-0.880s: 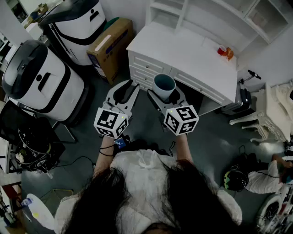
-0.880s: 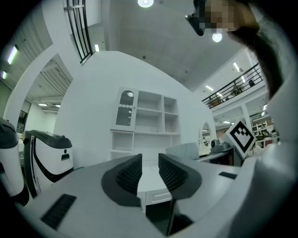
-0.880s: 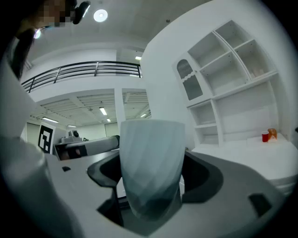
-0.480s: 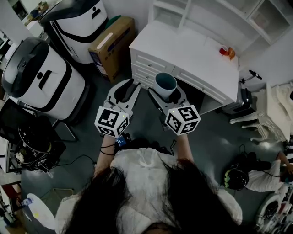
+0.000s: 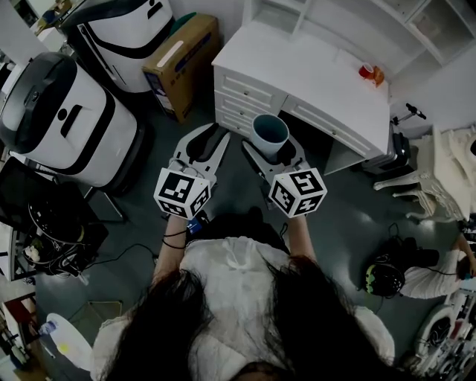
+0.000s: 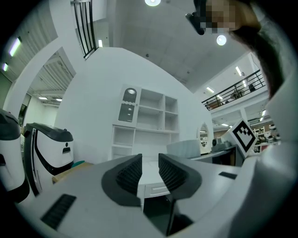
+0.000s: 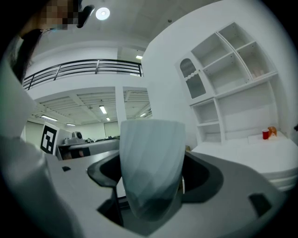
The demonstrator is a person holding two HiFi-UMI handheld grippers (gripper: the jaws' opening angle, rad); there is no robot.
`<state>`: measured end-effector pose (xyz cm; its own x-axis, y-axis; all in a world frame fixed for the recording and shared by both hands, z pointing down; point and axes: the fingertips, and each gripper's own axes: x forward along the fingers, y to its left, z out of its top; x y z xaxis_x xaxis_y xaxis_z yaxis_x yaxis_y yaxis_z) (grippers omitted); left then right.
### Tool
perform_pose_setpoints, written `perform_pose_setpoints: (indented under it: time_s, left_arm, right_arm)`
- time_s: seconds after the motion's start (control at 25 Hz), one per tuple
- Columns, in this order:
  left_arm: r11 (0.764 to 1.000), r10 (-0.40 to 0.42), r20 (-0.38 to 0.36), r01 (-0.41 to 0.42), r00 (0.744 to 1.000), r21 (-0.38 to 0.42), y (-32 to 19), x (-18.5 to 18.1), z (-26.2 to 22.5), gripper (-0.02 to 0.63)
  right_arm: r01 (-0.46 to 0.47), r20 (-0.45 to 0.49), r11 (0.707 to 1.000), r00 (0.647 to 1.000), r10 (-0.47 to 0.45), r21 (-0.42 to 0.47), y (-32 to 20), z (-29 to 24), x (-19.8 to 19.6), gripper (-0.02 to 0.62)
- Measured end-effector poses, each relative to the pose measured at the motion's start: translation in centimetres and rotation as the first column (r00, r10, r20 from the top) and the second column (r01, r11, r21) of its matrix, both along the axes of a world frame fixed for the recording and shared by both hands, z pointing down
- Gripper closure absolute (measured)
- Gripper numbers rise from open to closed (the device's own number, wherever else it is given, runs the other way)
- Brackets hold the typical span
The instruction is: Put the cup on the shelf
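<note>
A pale blue-grey cup (image 5: pixel 268 133) stands upright between the jaws of my right gripper (image 5: pixel 272 143), which is shut on its lower body. In the right gripper view the cup (image 7: pixel 151 158) fills the centre with a dark finger (image 7: pixel 103 171) on each side. It hangs over the floor just in front of the white desk (image 5: pixel 305 74). The white shelf unit (image 5: pixel 349 22) rises behind the desk, with open compartments (image 7: pixel 235 93). My left gripper (image 5: pixel 213 136) is level beside the right one, its ribbed pads (image 6: pixel 132 173) almost together with nothing between them.
A small red cup (image 5: pixel 366 71) sits at the desk's back right. Two large white machines (image 5: pixel 59 119) and a cardboard box (image 5: pixel 178 63) stand to the left. A chair with cloth (image 5: pixel 446 175) and a person on the floor (image 5: pixel 428 286) are at the right.
Both grippers and the cup have edged slightly toward the desk. The grip on the cup is unchanged.
</note>
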<state>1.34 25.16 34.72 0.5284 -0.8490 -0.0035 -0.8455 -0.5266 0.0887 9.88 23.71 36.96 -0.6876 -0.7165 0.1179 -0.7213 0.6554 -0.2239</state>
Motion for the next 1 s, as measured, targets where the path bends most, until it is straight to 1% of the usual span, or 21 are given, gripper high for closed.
perform_pose_setpoints:
  time_s: [0.2, 0.48, 0.76, 0.92, 1.0]
  left_arm:
    - [1.000, 0.024, -0.018, -0.024, 1.000, -0.003, 0.2, -0.1, 0.3, 0.486]
    - [1.000, 0.023, -0.013, -0.023, 1.000, -0.008, -2.3, 0.4, 0.7, 0.485]
    - [1.000, -0.016, 0.003, 0.016, 1.000, -0.015, -6.7, 0.0, 1.4, 0.485]
    - [0.998, -0.063, 0.012, 0.063, 0.998, -0.015, -10.6, -0.5, 1.6, 0.485]
    - [0.997, -0.074, 0.012, 0.075, 0.997, -0.016, -13.0, -0.4, 1.5, 0.486]
  right_arm:
    - [-0.009, -0.014, 1.000, 1.000, 0.009, -0.006, -0.1, 0.2, -0.3, 0.249]
    - [0.008, -0.021, 1.000, 1.000, -0.008, -0.008, -2.6, 0.5, -0.2, 0.249]
    - [0.041, -0.025, 0.999, 0.999, -0.041, -0.010, -7.8, 1.1, -0.5, 0.249]
    - [0.072, -0.033, 0.997, 0.997, -0.072, -0.010, -12.0, 1.3, -0.4, 0.249]
    - [0.082, -0.030, 0.997, 0.996, -0.082, -0.011, -14.3, 1.4, -0.1, 0.249]
